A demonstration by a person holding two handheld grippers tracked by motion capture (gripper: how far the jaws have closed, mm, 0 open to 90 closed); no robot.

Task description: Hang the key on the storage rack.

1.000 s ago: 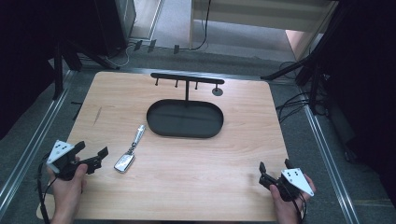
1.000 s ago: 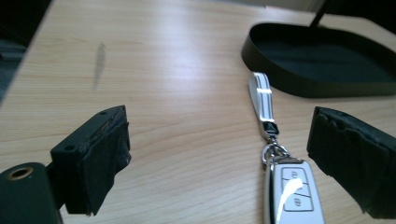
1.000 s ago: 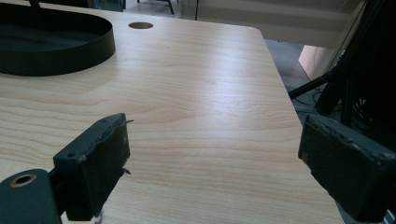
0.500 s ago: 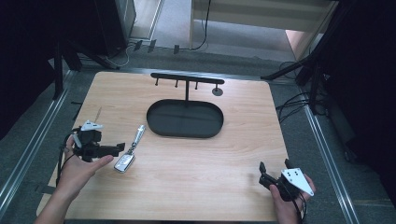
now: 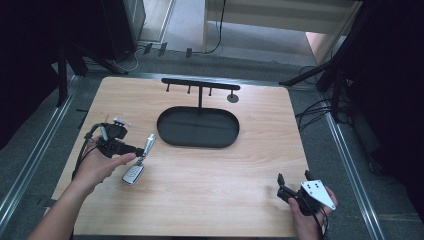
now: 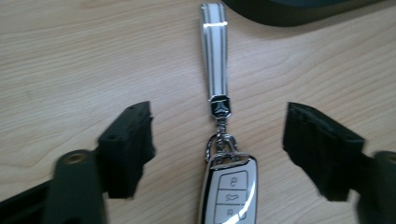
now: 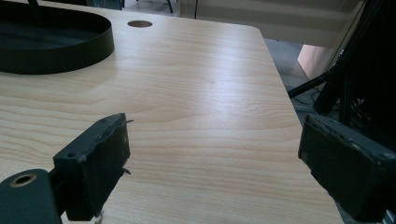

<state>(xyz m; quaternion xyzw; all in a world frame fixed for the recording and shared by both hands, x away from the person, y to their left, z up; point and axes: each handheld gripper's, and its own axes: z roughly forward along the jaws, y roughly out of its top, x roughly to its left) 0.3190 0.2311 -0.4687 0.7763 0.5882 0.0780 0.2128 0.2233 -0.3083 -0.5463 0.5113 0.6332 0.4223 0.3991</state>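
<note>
A silver car key fob (image 5: 133, 174) with a striped strap (image 5: 149, 144) lies flat on the wooden table (image 5: 250, 150), left of a black oval tray (image 5: 165, 135). My left gripper (image 5: 139, 150) hovers over the link between fob and strap. In the left gripper view the fob (image 6: 229, 189) and strap (image 6: 215, 56) lie between the jaws of the left gripper (image 6: 224, 147). These jaws have just been closing but stand apart and touch nothing. My right gripper (image 5: 293, 176) rests open near the front right corner, and the right gripper (image 7: 212, 154) has bare wood between its jaws.
A black rack with small hooks (image 5: 200, 84) stands behind the tray, with a round disc (image 5: 232, 97) beside it. The tray wall (image 7: 56, 51) lies far left in the right gripper view. Cables and dark stands surround the table, whose right edge (image 7: 280, 79) is close.
My left hand has moved from the table's front left edge up and right to hover over the key fob, and its jaws stand narrower. The right hand has kept still.
</note>
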